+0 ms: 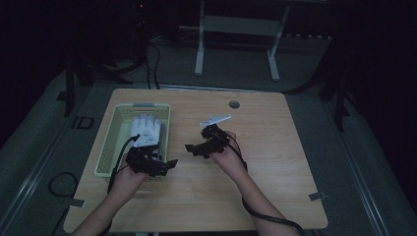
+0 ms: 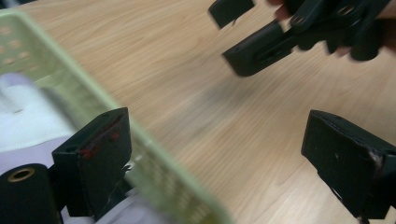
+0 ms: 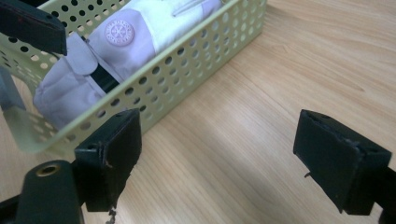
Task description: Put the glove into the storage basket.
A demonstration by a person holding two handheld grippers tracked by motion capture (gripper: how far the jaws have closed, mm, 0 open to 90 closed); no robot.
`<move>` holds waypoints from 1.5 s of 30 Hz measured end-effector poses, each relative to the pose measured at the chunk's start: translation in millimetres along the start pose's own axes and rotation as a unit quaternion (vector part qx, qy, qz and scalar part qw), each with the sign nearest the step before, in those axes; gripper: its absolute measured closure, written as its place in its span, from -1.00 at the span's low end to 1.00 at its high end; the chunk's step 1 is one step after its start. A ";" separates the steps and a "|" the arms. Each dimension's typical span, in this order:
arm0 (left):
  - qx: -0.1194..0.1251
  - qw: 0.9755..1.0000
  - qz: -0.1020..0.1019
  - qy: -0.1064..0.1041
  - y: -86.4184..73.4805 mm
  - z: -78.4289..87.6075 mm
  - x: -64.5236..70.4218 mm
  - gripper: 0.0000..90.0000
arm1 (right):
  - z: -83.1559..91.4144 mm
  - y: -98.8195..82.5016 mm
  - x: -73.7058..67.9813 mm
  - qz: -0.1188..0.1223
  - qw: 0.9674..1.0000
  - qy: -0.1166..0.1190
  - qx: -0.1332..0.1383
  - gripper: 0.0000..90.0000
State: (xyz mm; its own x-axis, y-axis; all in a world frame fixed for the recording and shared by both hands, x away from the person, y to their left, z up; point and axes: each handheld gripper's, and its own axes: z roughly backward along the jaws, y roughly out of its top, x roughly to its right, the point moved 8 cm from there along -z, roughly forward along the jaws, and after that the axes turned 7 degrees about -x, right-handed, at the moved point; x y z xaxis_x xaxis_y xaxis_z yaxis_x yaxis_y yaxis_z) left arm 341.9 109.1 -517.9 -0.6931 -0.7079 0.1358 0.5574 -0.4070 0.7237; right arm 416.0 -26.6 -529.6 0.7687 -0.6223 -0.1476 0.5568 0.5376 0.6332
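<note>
Glove [image 1: 145, 129], white, lies inside the pale green perforated basket [image 1: 107, 150] at the left side of your bench [image 1: 255, 162]. Your left gripper [image 2: 219, 158] sits over the basket's near right corner, jaws spread wide with the rim between them, gripping nothing. Your right gripper [image 3: 219, 158] is near it over bare wood, jaws wide too, empty, facing the basket.

My 2 black grippers, left [image 1: 167, 164] and right [image 1: 193, 149], hang over a light wood-grain table [image 1: 275, 147]. Left of my right gripper's jaws sits a pale green basket [image 3: 187, 79] patterned with round holes. Inside it lies a white and lavender glove [image 3: 112, 46] with a black strap and a round pink emblem.
</note>
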 end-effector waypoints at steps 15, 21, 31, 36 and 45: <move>-0.014 0.998 -0.038 -0.040 0.7 -29.3 42.1 -0.77 | 15.9 -42.0 19.4 -0.002 1.000 -0.004 -0.006 -0.66; -0.023 0.997 -0.046 -0.057 -2.6 -41.2 57.1 -0.78 | 19.6 -58.9 28.9 -0.014 1.000 -0.004 -0.005 -0.66; -0.044 0.994 -0.064 -0.082 -8.8 -65.0 76.8 -0.78 | 24.6 -84.1 36.1 -0.001 1.000 -0.002 -0.008 -0.66; -0.047 0.992 -0.070 -0.093 -11.8 -77.9 87.5 -0.78 | 28.5 -95.2 38.2 0.003 1.000 0.002 -0.002 -0.66; -0.049 0.990 -0.077 -0.109 -18.4 -96.9 100.5 -0.78 | 36.9 -118.5 42.8 0.014 1.000 0.003 0.010 -0.66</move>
State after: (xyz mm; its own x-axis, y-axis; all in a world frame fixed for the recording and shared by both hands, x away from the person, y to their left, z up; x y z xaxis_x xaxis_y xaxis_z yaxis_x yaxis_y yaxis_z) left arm 306.3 -10.4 -583.1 -0.8497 -0.4957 0.1794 0.4716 -0.5628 0.6788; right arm 371.3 -137.9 -582.9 0.7862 -0.6034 -0.1336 0.5283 0.5439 0.6520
